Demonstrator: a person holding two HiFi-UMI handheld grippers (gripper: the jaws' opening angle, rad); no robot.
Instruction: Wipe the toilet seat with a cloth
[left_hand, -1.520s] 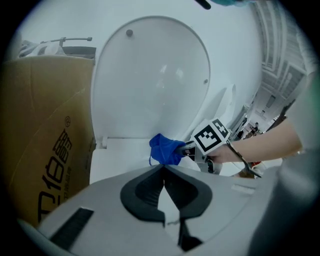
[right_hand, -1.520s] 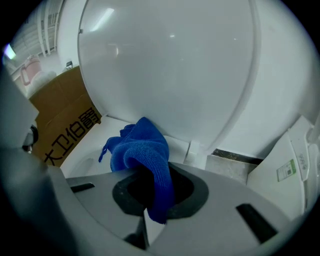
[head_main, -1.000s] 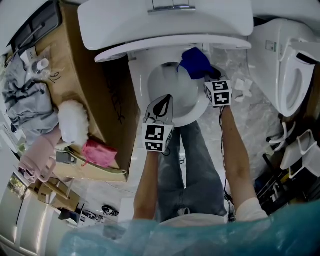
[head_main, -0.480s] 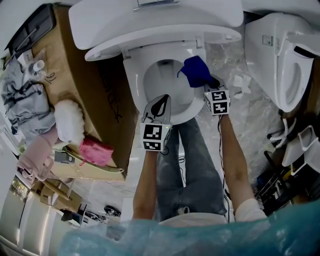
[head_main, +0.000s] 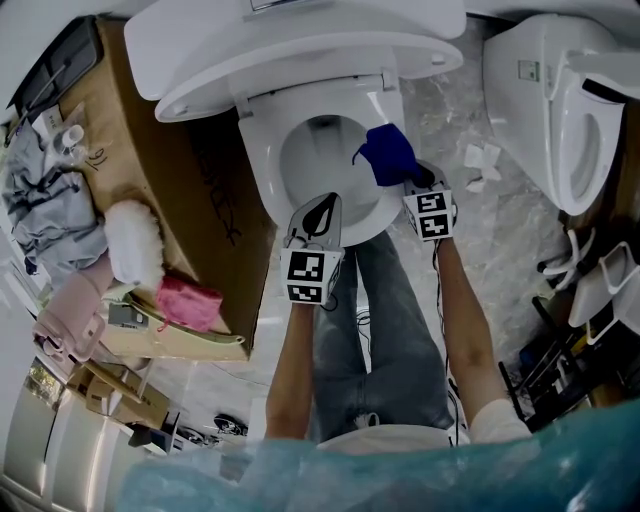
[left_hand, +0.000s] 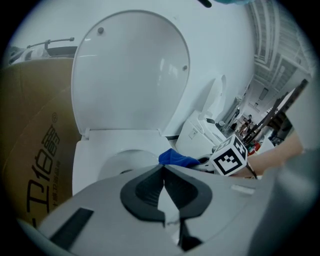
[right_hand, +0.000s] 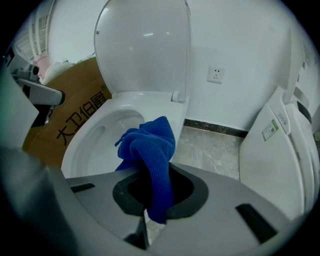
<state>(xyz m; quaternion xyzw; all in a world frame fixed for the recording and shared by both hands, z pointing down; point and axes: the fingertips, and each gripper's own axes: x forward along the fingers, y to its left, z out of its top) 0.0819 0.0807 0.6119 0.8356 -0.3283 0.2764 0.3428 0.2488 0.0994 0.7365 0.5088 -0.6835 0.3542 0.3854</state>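
The white toilet stands with its lid (head_main: 300, 45) raised and its seat (head_main: 262, 175) down around the bowl. A blue cloth (head_main: 388, 155) lies bunched on the seat's right side, and my right gripper (head_main: 412, 183) is shut on it. In the right gripper view the cloth (right_hand: 152, 150) hangs from the right gripper (right_hand: 155, 187), over the bowl (right_hand: 107, 132). My left gripper (head_main: 318, 212) hovers at the seat's front rim. In the left gripper view the left gripper (left_hand: 162, 172) is shut with nothing in it, and the cloth (left_hand: 177, 159) shows beyond.
A cardboard box (head_main: 170, 200) flanks the toilet's left, with a white fluffy item (head_main: 135, 240) and a pink cloth (head_main: 185, 305) on it. A second toilet (head_main: 560, 110) stands to the right. Crumpled tissue (head_main: 483, 160) lies on the floor. The person's jeans (head_main: 380, 330) stand before the bowl.
My right gripper has drawn the blue cloth along the seat's right side toward the front. The left gripper has stayed at the front rim.
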